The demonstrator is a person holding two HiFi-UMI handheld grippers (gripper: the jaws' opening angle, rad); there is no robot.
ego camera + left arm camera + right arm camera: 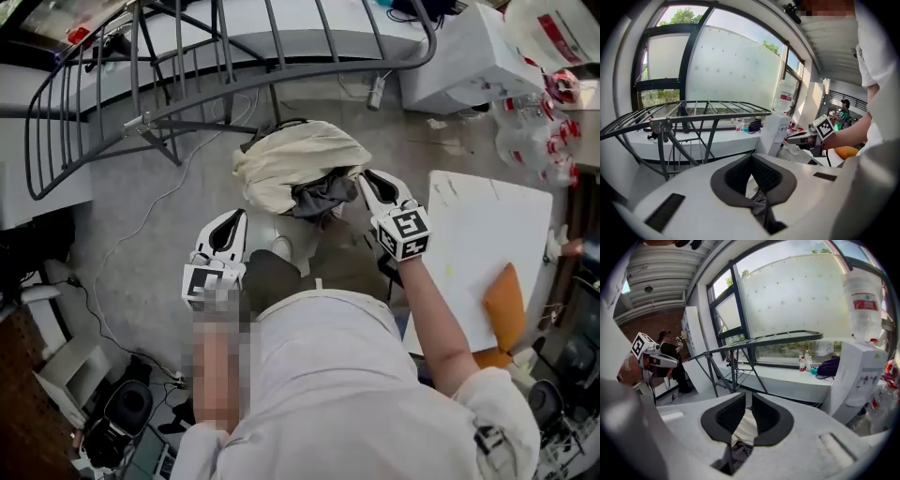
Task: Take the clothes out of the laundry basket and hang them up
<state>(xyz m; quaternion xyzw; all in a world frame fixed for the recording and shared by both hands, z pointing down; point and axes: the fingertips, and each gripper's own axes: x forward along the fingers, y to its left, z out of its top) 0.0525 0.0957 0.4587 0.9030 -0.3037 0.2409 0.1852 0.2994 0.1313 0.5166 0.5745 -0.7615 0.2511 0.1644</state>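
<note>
Bottom of head view: the person's torso filled the lower frame, both forearms reaching up-frame. The left gripper sat left of centre, jaws together, nothing clamped; its own view showed only dark fabric beyond them. The right gripper was right of centre, jaws slightly apart with a thin gap, nothing pinched; pale fabric showed through the gap, and its tips were just beside the pile.

Centre frame: the laundry basket was on the floor between the grippers, heaped with a cream cloth and a dark grey garment at its right edge. No clothes were out yet.

Step, as a guess: reaching in for the first pick. The next move probably calls for wider jaws on the right gripper, a bite on the grey or cream fabric, then a lift toward the drying rack in the upper left, which was bare.

Right side: white bench carrying an orange item, unidentifiable. White cabinet at upper right.

Hard to tell: the basket was nearly buried, shape unclear; number of garments unknown; the rack was cut off at the top edge.
</note>
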